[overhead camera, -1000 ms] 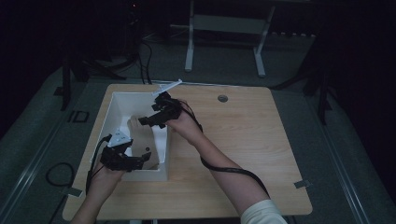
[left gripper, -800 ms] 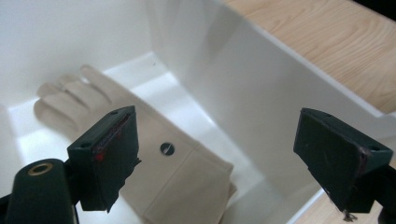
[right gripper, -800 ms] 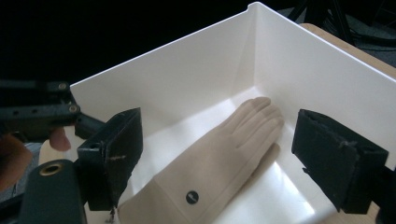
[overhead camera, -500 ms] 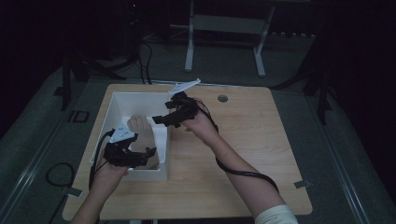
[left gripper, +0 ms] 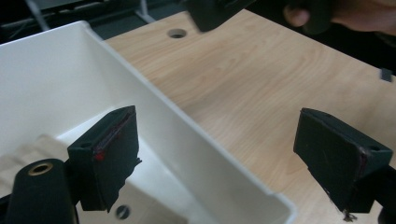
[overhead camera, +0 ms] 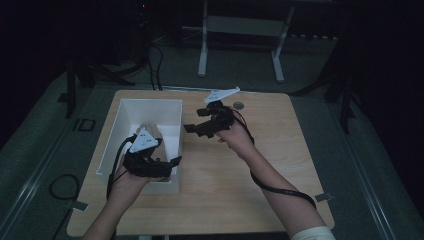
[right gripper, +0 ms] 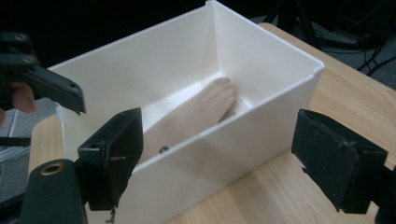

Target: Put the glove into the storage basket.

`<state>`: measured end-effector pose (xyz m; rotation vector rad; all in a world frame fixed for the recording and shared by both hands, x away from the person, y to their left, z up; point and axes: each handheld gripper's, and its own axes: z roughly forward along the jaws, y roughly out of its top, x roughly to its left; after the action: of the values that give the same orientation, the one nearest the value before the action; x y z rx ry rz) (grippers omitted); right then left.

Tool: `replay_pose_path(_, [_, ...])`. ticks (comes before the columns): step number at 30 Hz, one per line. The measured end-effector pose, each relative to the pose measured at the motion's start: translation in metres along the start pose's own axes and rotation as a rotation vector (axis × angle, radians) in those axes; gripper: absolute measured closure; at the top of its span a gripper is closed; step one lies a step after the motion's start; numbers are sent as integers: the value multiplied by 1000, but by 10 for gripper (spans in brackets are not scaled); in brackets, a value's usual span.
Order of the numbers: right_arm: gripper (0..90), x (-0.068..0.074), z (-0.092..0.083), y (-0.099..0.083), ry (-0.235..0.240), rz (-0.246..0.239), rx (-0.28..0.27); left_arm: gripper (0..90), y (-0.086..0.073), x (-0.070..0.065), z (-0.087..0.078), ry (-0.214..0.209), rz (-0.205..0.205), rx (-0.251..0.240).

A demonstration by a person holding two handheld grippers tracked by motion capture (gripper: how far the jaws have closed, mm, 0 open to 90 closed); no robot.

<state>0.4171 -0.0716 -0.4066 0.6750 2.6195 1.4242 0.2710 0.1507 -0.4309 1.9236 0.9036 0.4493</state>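
Note:
A white open box [overhead camera: 167,107] stands on the left half of the wooden table [overhead camera: 280,165]. A pale wooden piece [overhead camera: 148,129] lies on the box floor, also the wooden piece [right gripper: 196,112] in the right gripper view. My left gripper [overhead camera: 169,166] is open at the box's near right corner. In the left gripper view the left gripper [left gripper: 219,140] straddles the box wall [left gripper: 187,135], one jaw inside and one over the table. My right gripper [overhead camera: 196,122] hangs open just right of the box, and the right gripper [right gripper: 215,144] faces the box side [right gripper: 224,144], holding nothing.
A round hole [overhead camera: 238,105] sits in the table near its far edge. The right half of the tabletop is bare wood. Black cables trail from both grippers, and table legs [overhead camera: 202,45] and stands rise from the dark floor beyond.
My right gripper has drawn back rightward from over the box to the table beside it, leaving the wooden piece inside. The left gripper shifted slightly right along the box's near corner.

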Motion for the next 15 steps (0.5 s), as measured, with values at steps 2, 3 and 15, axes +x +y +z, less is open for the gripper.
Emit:
replay_pose_path(2, [166,-3,-4,-6,1,8,-2,147,2,-5,3,-25,7,5])
replay_pose_path(3, [166,-3,-4,-6,1,8,-2,147,3,-8,5,-37,9,3])
replay_pose_path(15, [165,-11,-19,-47,-6,18,4,147,12,-54,27,-154,83,11])
